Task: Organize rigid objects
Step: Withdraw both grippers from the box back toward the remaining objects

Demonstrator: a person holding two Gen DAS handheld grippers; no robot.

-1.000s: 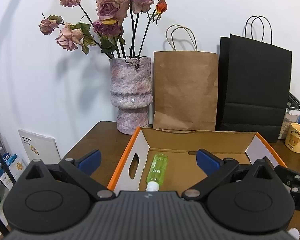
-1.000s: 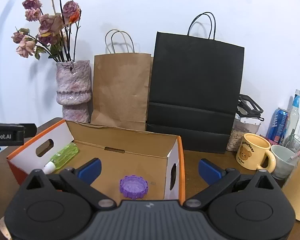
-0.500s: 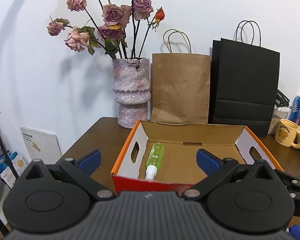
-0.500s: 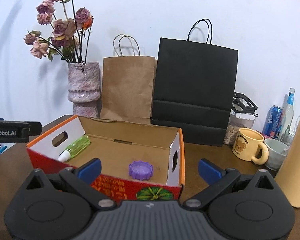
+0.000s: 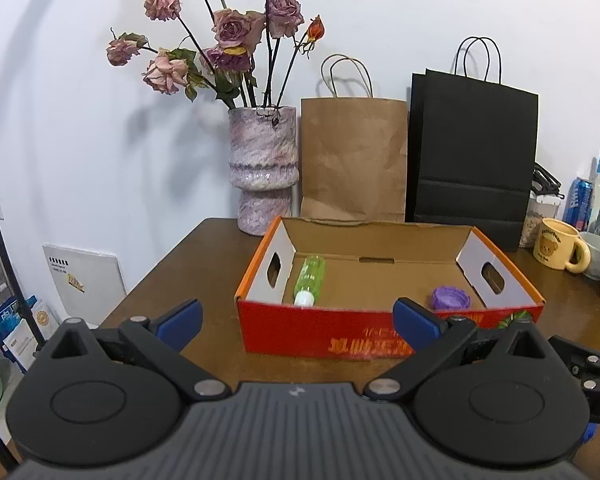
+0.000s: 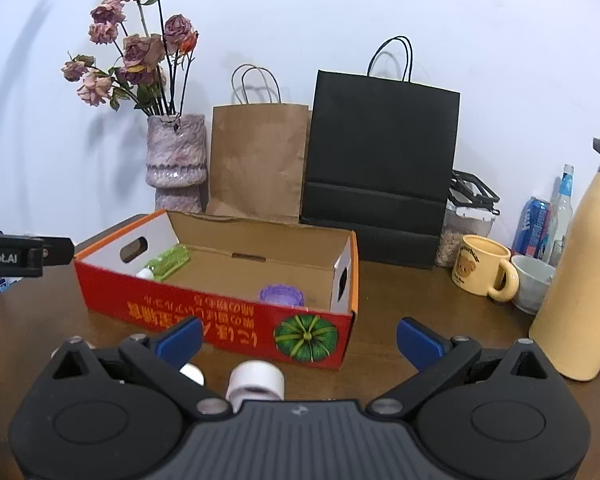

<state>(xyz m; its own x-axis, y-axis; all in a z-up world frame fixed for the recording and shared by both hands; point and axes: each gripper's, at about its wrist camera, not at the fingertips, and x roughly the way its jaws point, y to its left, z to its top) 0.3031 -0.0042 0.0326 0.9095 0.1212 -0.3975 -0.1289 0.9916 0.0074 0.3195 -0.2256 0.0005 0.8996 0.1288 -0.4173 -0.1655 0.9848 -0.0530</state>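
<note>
A red and orange cardboard box (image 5: 320,334) (image 6: 204,312) stands on the brown table. Inside it, a green bottle (image 5: 310,278) (image 6: 168,262) with a white cap lies at the left end and a purple ridged lid (image 5: 450,298) (image 6: 282,295) at the right end. My left gripper (image 5: 296,320) is open and empty, in front of the box's left half. My right gripper (image 6: 298,338) is open and empty, in front of the box's right corner. Two white round objects (image 6: 256,380) sit on the table just before the right gripper, partly hidden by its body.
A vase of dried roses (image 5: 264,168), a brown paper bag (image 5: 354,156) and a black paper bag (image 5: 472,156) stand behind the box. A yellow mug (image 6: 484,274), grey cup (image 6: 534,282), cans, bottles and a tall cream flask (image 6: 584,272) crowd the right. The table edge drops off at left.
Both grippers have pulled back from the box. Its red front wall now shows in both views, and white round objects have come into sight before the right gripper.
</note>
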